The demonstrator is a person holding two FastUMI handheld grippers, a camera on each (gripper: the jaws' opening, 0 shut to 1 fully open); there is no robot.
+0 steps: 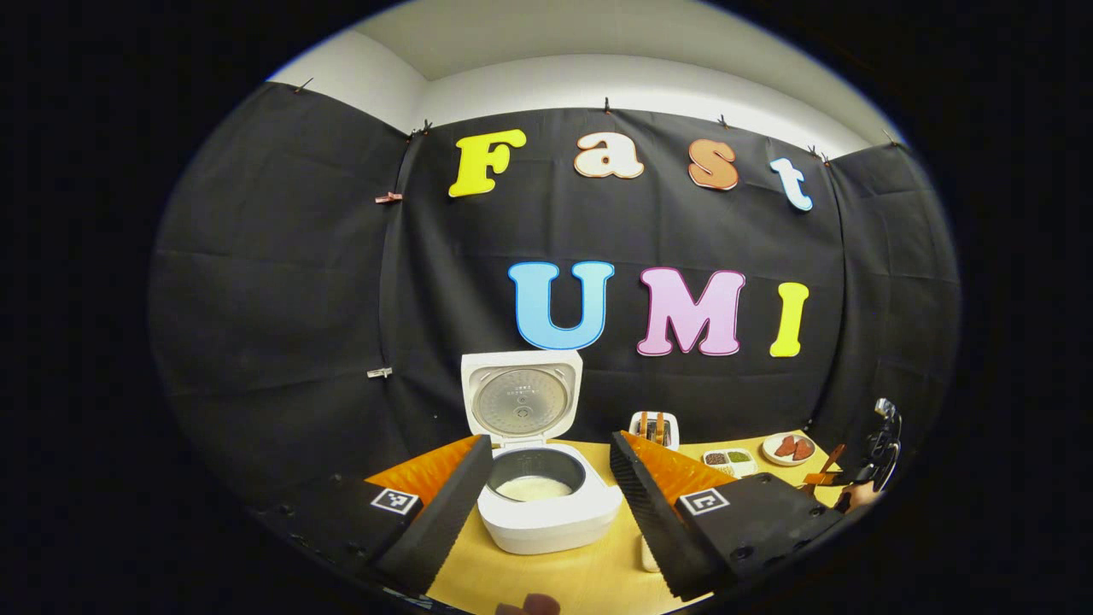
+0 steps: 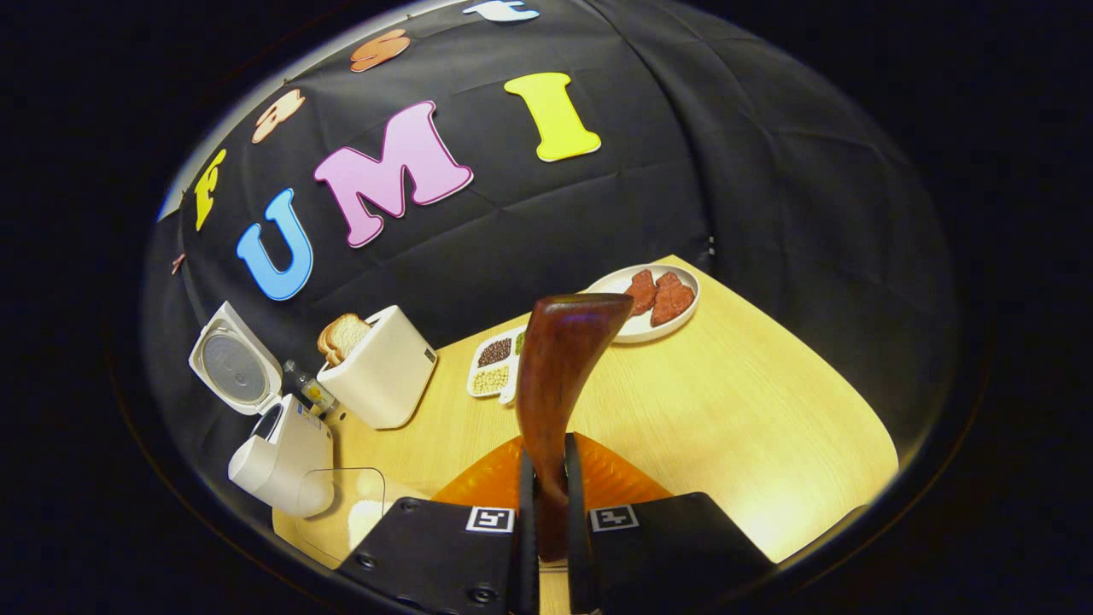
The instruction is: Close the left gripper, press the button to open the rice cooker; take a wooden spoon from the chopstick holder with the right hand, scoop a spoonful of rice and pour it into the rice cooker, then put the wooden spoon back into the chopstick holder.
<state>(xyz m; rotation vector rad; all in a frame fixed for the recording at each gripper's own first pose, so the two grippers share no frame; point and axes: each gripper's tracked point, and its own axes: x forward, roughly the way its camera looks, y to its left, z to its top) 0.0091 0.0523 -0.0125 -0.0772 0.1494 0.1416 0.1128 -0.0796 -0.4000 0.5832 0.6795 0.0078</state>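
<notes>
The white rice cooker (image 1: 546, 512) stands open, its lid (image 1: 521, 400) upright, with white rice in its pot (image 1: 534, 487). My left gripper (image 1: 551, 440) is open, a finger on each side of the cooker, touching nothing. My right gripper (image 2: 549, 457) is shut on the dark wooden spoon (image 2: 559, 367), whose wide end rises above the table; its inner face is hidden. In the right gripper view the open rice cooker (image 2: 282, 453) sits far left. The left gripper view shows the right gripper (image 1: 879, 453) far right with the wooden spoon (image 1: 828, 465).
On the yellow table (image 2: 726, 410) stand a white toaster (image 2: 380, 367) with bread, a divided dish (image 2: 495, 363) of grains and a plate (image 2: 619, 329) of red pieces. A clear container (image 2: 350, 512) with something white lies beside the cooker. Black cloth walls close the back.
</notes>
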